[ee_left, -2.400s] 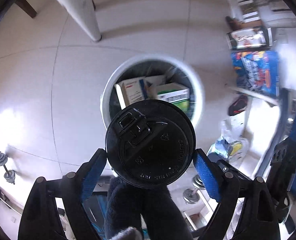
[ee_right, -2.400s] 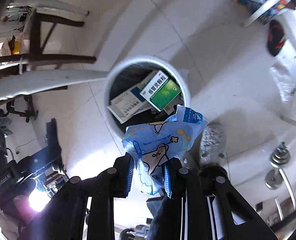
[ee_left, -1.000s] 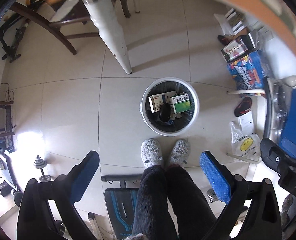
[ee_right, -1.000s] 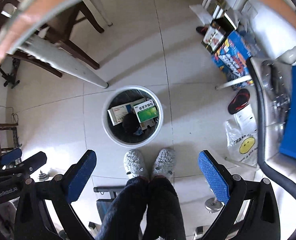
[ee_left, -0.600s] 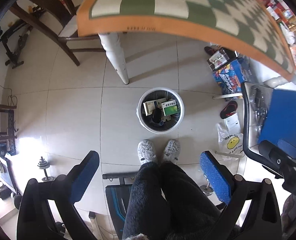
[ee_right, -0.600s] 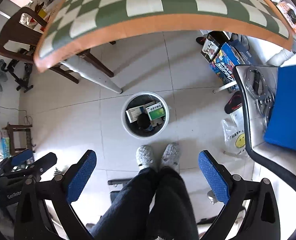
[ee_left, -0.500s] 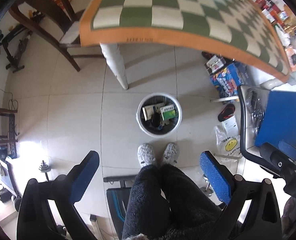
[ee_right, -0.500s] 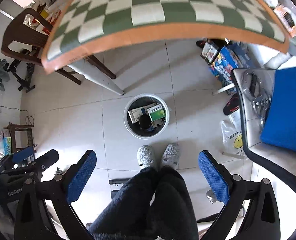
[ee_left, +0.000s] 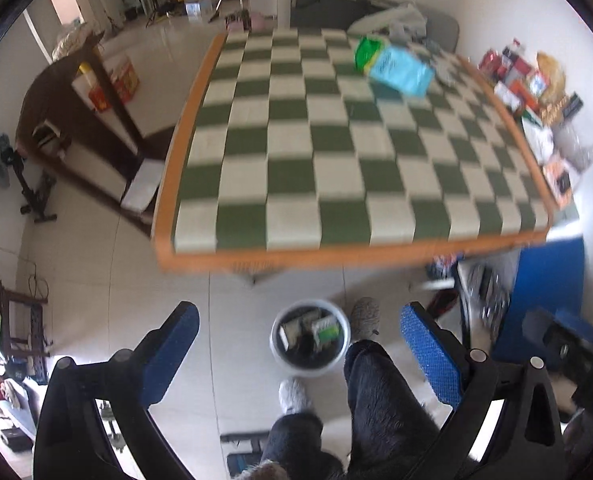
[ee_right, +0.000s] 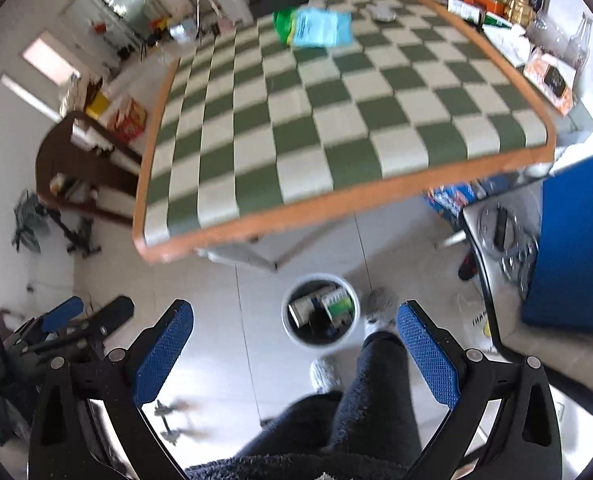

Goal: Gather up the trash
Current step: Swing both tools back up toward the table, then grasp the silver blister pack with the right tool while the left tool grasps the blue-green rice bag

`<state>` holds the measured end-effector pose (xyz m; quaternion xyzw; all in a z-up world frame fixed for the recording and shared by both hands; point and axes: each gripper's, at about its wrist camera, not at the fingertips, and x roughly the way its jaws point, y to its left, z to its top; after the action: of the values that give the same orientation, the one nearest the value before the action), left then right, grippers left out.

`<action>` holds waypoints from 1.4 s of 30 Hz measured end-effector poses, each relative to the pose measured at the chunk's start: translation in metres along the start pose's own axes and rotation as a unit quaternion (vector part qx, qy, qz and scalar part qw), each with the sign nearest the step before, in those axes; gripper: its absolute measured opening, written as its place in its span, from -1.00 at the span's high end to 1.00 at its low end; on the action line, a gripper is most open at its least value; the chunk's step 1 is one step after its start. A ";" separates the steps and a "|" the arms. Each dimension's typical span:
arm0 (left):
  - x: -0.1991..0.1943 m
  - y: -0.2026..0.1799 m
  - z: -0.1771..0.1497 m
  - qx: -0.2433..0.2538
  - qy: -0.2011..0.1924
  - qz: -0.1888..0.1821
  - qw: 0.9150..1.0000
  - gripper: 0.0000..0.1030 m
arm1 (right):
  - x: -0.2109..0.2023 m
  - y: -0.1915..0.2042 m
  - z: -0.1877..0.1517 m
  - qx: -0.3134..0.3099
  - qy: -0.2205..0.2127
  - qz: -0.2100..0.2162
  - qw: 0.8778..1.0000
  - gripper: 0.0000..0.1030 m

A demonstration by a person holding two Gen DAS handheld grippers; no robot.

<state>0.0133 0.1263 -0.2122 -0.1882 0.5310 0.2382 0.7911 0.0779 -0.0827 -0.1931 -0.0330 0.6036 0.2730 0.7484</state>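
A white trash bin point(ee_left: 275, 345) stands on the floor below the table's near edge, with boxes and dark trash inside; it also shows in the right wrist view point(ee_right: 287, 328). On the far part of the checkered table point(ee_left: 336, 168) lie a light blue packet point(ee_left: 400, 69) and a green bag point(ee_left: 365, 52); both show in the right wrist view, the packet point(ee_right: 322, 28) and the bag point(ee_right: 282, 24). My left gripper point(ee_left: 298, 354) is open and empty, high above the floor. My right gripper point(ee_right: 294, 348) is open and empty too.
The person's legs and grey slippers point(ee_left: 362, 316) stand beside the bin. A dark wooden chair point(ee_left: 88, 128) is left of the table. A blue-cushioned seat point(ee_right: 568, 248) is at the right. Boxes and bottles point(ee_left: 532, 84) crowd the table's right side. Dumbbells point(ee_right: 172, 420) lie on the floor.
Both grippers let go of the lid and the wrapper over the bin, opened, and rose and tilted up. The table top has come into view.
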 end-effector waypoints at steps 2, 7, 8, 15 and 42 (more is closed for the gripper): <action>0.007 -0.009 0.039 -0.010 -0.011 -0.004 1.000 -1.00 | -0.003 -0.006 0.033 0.004 -0.014 -0.002 1.000 -1.00; 0.045 -0.040 0.138 -0.048 -0.001 -0.025 0.999 -1.00 | 0.014 -0.038 0.119 0.023 -0.024 -0.007 0.999 -1.00; 0.057 -0.051 0.160 -0.053 0.000 -0.024 0.998 -1.00 | 0.020 -0.045 0.136 0.027 -0.024 -0.006 0.999 -1.00; 0.141 -0.121 0.290 -0.077 0.042 -0.004 0.996 -1.00 | 0.083 -0.115 0.299 0.051 -0.005 -0.024 0.998 -1.00; 0.322 -0.174 0.451 -0.050 0.091 0.066 0.992 0.53 | 0.362 -0.201 0.647 -0.005 0.053 -0.127 0.991 -0.59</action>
<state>0.5560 0.2897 -0.3391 -0.2130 0.5993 0.2977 0.7119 0.7850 0.1251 -0.4087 -0.1271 0.6318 0.1765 0.7440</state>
